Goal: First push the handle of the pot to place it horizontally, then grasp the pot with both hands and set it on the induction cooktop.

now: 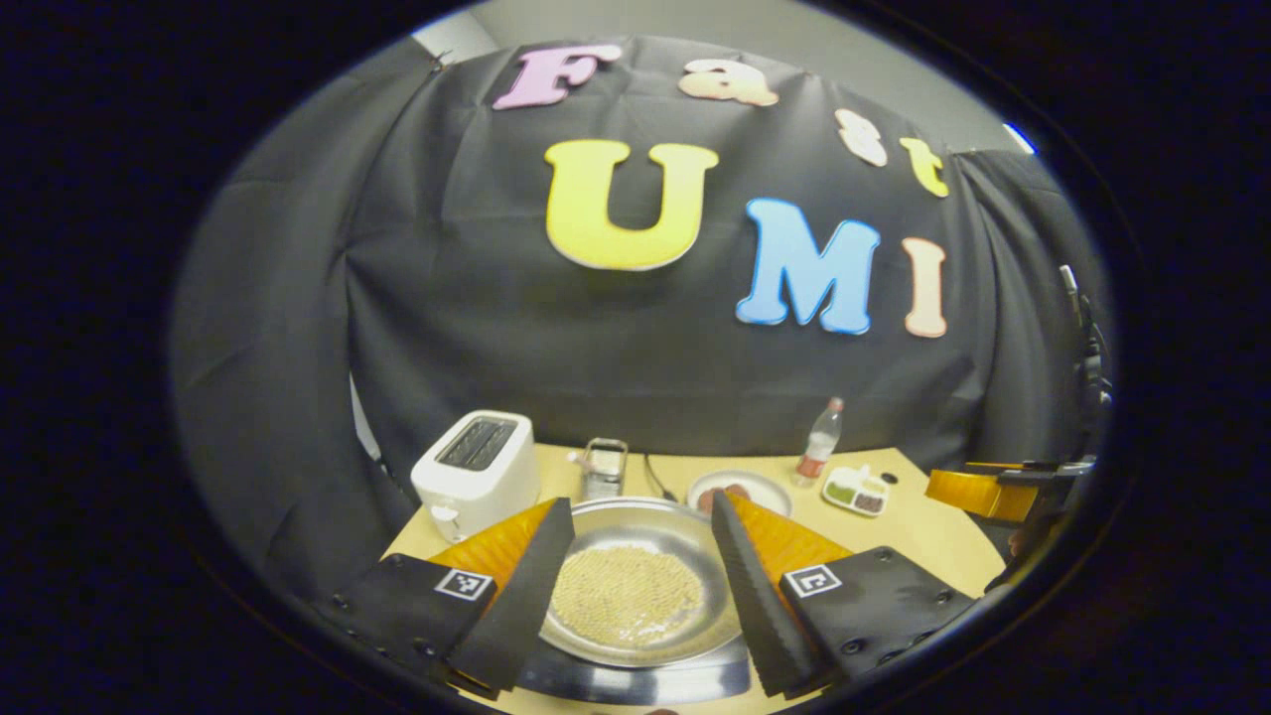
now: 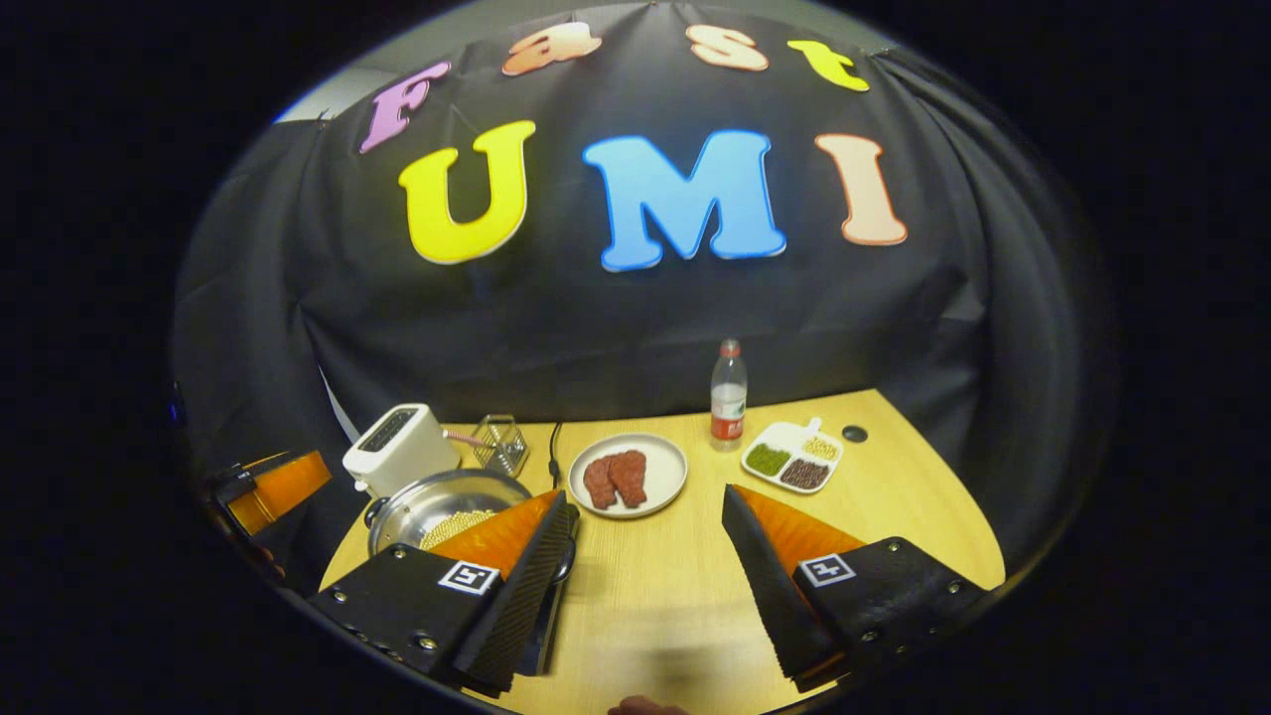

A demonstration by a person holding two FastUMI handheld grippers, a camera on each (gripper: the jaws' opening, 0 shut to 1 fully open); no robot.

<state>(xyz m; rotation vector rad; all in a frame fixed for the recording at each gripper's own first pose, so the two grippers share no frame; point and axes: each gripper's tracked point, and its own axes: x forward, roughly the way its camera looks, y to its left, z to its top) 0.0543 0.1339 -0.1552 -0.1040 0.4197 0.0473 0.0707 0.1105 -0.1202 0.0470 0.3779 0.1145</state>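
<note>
Left hand-held gripper (image 1: 635, 586) hangs wide open right over the pot (image 1: 635, 586), fingers apart on either side of the bowl, no visible contact; pot is dead ahead and below it, full of small yellow beans, apparently already on the dark glossy induction cooktop (image 1: 635, 683) whose front edge shows just under the rim. Right hand-held gripper (image 2: 645, 571) also wide open, holding nothing, over bare tabletop (image 2: 655, 596); the pot (image 2: 437, 506) lies to its left, partly hidden behind its left finger, with a dark knob on the pot's far-left rim. Long handle: can't tell where it points, so the pot's long axis is not readable from here. Left one is clearly nearer the pot; right one needs to move left to reach its side. Clutter past the pot from the left hand-held gripper: toaster (image 1: 475, 467) ahead-left, a small wire rack (image 1: 604, 467) straight ahead, plate of meat (image 2: 628, 475) ahead-right. Bottle (image 2: 728, 395) and sectioned dish (image 2: 792, 459) sit ahead of the right hand-held gripper, well clear. My read: nothing blocks the right side approach except the plate just beyond the pot rim; toaster sits tight on the left flank
</note>
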